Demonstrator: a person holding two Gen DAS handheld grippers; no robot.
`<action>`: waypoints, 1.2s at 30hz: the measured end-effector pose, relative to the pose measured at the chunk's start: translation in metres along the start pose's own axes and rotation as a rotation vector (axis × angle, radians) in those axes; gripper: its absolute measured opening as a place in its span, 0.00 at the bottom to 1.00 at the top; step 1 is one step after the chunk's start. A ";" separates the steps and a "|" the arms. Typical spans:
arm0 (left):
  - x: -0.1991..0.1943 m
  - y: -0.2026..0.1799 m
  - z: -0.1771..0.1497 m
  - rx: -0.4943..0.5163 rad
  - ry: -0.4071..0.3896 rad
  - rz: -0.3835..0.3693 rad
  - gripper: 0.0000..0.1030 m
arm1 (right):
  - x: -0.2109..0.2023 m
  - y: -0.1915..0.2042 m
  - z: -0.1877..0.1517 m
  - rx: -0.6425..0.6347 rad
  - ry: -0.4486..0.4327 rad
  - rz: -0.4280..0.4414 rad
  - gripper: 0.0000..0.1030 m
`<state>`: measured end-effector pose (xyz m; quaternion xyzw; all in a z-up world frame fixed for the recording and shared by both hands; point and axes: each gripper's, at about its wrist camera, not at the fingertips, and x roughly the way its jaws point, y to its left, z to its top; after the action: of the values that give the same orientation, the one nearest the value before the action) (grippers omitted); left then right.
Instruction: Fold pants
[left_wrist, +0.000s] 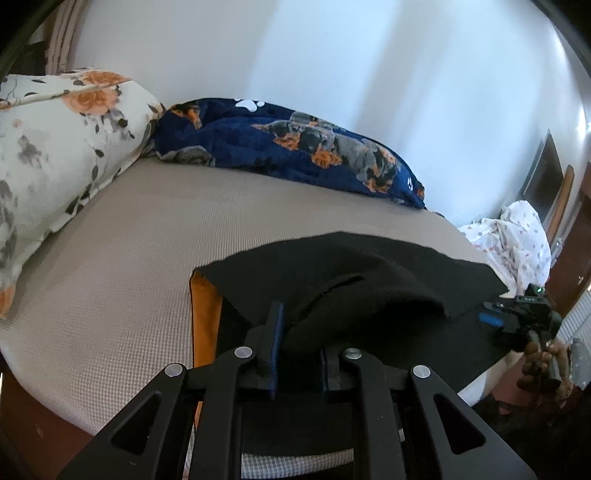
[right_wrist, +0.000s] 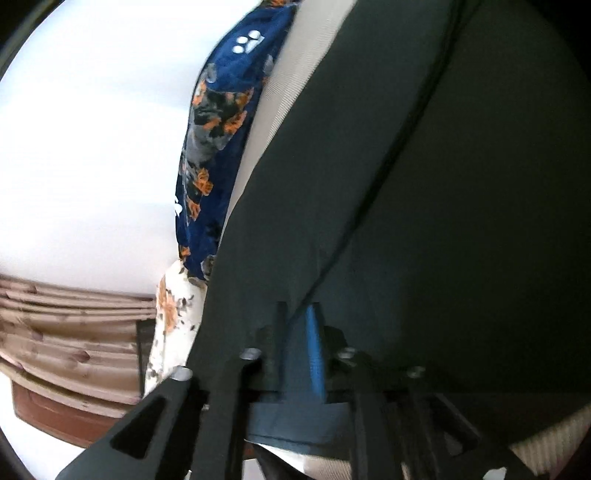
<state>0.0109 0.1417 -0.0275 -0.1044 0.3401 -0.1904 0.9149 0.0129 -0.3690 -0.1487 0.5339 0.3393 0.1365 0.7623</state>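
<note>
The black fleece pants (left_wrist: 369, 273) lie on the bed's beige textured mattress cover (left_wrist: 155, 236), near its front edge, partly doubled over: an upper layer humps up in soft folds, with a slit pocket opening showing as a thin dark line across it. Under their left edge sits a strip of orange cloth (left_wrist: 205, 325).

The left tongs (left_wrist: 299, 339) are nearly closed, with a bunched fold of the pants pinched between the blue-lined pads. The right tongs (right_wrist: 297, 332) stand slightly parted; the dark cloth runs down into the gap, but the blur leaves it unclear whether the pads press on it. In the left wrist view, a hand (left_wrist: 543, 360) holds the right tongs at the pants' far right end.

A floral white pillow (left_wrist: 55, 155) and a navy dog-print blanket (left_wrist: 288, 147) lie along the wall.
</note>
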 end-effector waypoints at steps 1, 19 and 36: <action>0.000 0.001 0.003 -0.007 -0.002 -0.002 0.16 | 0.005 -0.002 0.001 0.027 0.002 0.010 0.25; 0.000 0.011 0.014 -0.043 -0.014 -0.025 0.17 | 0.052 0.021 0.021 0.020 -0.059 -0.056 0.05; -0.013 0.029 -0.031 -0.059 0.053 0.037 0.18 | 0.001 0.023 -0.061 -0.183 -0.038 -0.186 0.05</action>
<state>-0.0111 0.1714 -0.0524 -0.1200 0.3713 -0.1663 0.9056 -0.0233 -0.3150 -0.1403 0.4310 0.3592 0.0854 0.8233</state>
